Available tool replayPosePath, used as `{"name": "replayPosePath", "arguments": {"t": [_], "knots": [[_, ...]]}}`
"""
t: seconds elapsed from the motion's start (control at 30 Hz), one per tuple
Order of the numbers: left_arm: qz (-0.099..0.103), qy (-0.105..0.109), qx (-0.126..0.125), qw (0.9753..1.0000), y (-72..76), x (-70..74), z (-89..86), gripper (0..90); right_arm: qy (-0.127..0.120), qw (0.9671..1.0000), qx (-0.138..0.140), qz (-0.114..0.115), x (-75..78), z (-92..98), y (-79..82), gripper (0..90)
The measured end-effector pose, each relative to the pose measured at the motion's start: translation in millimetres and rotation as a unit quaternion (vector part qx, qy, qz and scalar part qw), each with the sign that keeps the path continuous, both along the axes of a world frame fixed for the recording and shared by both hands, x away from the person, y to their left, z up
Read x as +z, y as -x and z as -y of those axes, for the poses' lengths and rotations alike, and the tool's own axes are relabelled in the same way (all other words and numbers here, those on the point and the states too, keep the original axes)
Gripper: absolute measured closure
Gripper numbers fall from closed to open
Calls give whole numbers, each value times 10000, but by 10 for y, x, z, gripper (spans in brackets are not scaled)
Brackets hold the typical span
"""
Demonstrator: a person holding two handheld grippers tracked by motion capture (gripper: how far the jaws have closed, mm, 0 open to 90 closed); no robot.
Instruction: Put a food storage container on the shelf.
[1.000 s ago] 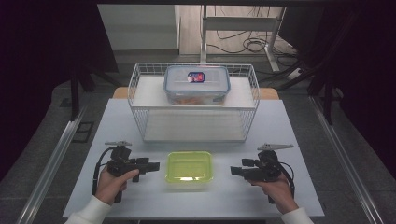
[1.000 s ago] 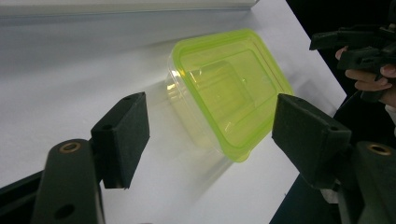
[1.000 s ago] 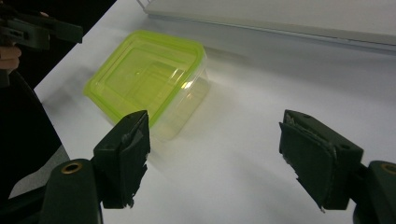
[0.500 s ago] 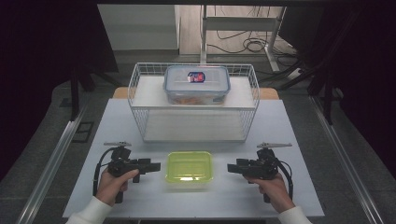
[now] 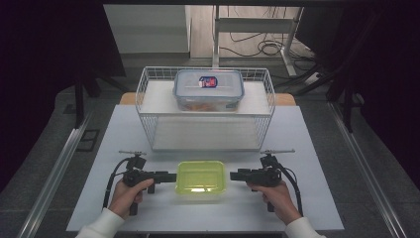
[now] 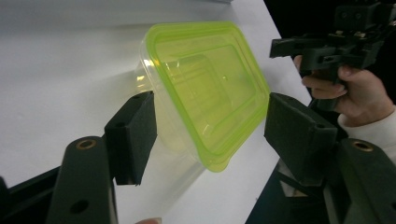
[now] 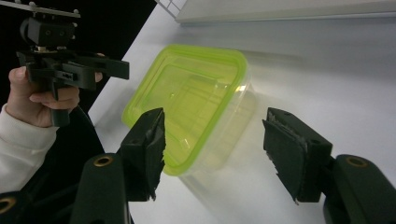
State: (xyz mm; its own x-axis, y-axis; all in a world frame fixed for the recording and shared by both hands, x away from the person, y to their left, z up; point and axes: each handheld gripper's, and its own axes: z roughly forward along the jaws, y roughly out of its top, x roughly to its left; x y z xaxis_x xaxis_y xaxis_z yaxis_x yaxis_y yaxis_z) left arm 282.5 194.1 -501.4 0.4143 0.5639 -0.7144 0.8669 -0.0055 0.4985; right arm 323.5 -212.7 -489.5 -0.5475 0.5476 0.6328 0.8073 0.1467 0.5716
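Fingers apart, rectangular translucent green-lidded container

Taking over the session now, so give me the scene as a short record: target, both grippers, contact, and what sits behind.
target: green-lidded container, lid on, on the white table near the front edge
left gripper: open, at the container's left end, jaws to either side of its corner
right gripper: open, at the container's right end, jaws likewise spread
contact: cannot tell if either touches; no grip
behind: wire basket holding a clear lidded box
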Motion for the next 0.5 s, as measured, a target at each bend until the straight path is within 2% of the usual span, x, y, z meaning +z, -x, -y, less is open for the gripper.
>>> {"name": "replayPosePath", "arguments": {"t": [0.27, 0.37, 0.5], "knots": [[-230, -6, -42, 9997, -75, -116, 41, 397, 65, 9997, 43, -224, -88, -126, -74, 444], [-350, 77, -57, 9993, -82, -144, 42, 430, 80, 9995, 49, -316, -123, -159, -82, 474], [-400, 147, -90, 9991, -87, -156, 51, 470, 84, 9992, 41, -380, -159, -187, -90, 522]]}}
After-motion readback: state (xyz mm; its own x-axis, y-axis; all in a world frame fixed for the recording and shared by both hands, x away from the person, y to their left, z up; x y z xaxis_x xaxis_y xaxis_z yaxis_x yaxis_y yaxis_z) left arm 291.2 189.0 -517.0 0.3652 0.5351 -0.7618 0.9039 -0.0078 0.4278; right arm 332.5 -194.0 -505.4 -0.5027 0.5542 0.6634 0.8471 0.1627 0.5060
